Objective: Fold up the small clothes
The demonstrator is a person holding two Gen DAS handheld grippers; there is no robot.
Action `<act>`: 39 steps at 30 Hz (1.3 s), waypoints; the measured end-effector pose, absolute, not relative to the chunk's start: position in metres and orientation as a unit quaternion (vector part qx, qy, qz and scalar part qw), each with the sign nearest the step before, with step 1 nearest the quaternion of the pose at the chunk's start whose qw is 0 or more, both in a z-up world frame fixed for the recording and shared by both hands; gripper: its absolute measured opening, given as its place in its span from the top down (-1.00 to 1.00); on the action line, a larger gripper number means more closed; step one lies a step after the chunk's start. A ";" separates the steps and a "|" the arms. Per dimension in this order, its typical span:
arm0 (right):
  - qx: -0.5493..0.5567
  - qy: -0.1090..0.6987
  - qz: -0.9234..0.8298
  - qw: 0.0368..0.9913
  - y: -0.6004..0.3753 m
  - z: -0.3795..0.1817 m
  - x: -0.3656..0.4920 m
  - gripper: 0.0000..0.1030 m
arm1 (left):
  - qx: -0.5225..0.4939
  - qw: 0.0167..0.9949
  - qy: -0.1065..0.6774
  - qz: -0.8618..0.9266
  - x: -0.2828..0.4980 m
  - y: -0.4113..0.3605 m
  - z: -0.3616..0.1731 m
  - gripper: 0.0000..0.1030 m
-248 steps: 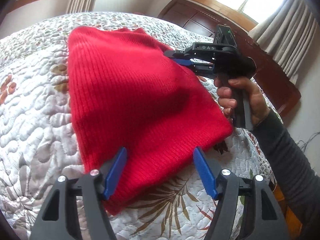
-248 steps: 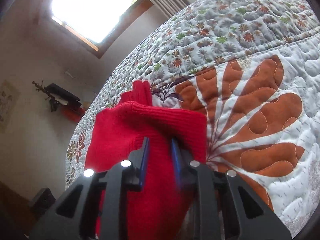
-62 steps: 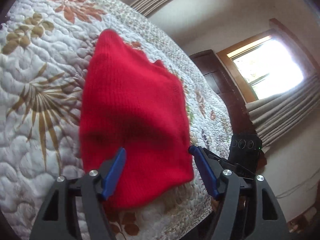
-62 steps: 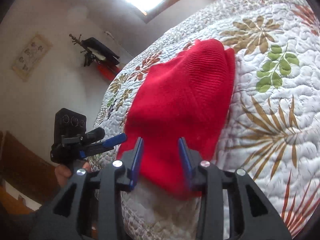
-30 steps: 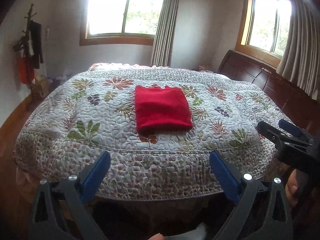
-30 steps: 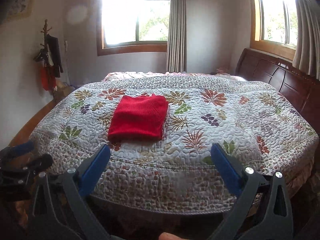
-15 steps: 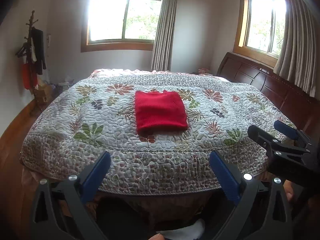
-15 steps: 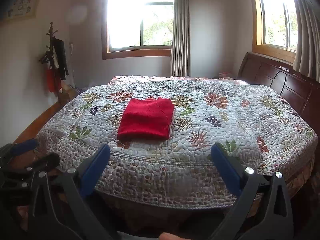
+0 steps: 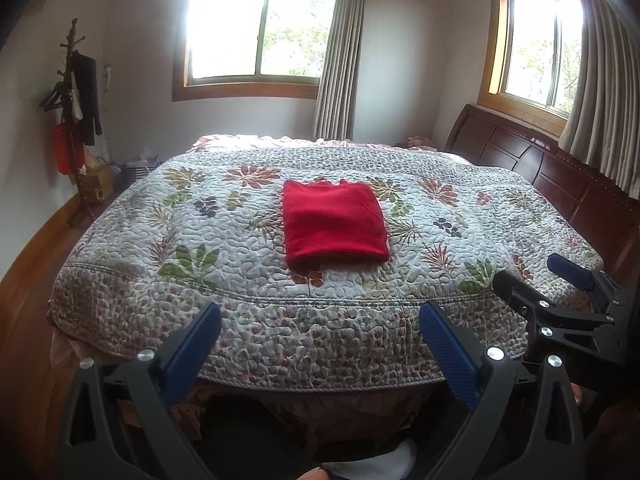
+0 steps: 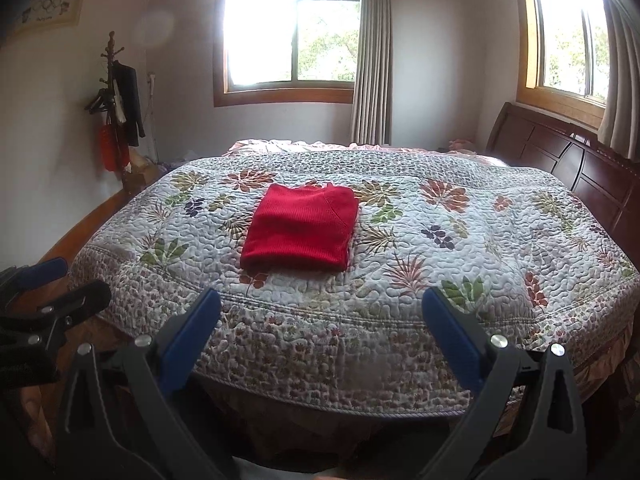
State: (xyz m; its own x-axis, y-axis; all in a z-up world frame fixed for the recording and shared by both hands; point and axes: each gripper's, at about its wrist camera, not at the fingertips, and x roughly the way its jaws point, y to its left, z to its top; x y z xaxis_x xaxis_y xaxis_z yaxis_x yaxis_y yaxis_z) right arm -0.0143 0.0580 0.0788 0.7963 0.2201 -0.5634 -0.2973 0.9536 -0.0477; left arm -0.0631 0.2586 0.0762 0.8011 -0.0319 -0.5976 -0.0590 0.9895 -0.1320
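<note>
Red sweater (image 9: 334, 224) folded square, flat mid-quilt (image 9: 200, 240), looks done. Left gripper (image 9: 320, 344) and right gripper (image 10: 322, 320) off quilt's near edge, jaws spread wide, empty, likely clearing the view

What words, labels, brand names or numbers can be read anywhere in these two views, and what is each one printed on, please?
No text can be read in either view.
Framed picture on the wall: it shows small figures and rings, and a line beneath that may be lettering but is too small and blurred to read.
Red sweater, quilt, left gripper, right gripper: no visible markings.
</note>
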 end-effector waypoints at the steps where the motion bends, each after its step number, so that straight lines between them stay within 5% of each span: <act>1: -0.066 0.289 0.140 0.945 0.059 0.078 -0.013 -0.94 | -0.073 0.946 0.316 0.007 -0.062 0.259 0.076 -0.92; 39: -0.061 0.304 0.150 0.939 0.070 0.075 0.027 -0.94 | -0.057 0.938 0.341 0.032 -0.017 0.262 0.065 -0.92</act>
State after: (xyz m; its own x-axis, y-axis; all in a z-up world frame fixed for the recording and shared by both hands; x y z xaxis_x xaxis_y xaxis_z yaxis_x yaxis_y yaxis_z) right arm 0.0273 0.0699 0.0749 0.7696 0.2456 -0.5894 -0.3193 0.9474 -0.0221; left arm -0.0174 0.2620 0.0648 0.7658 0.0215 -0.6428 -0.0998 0.9913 -0.0857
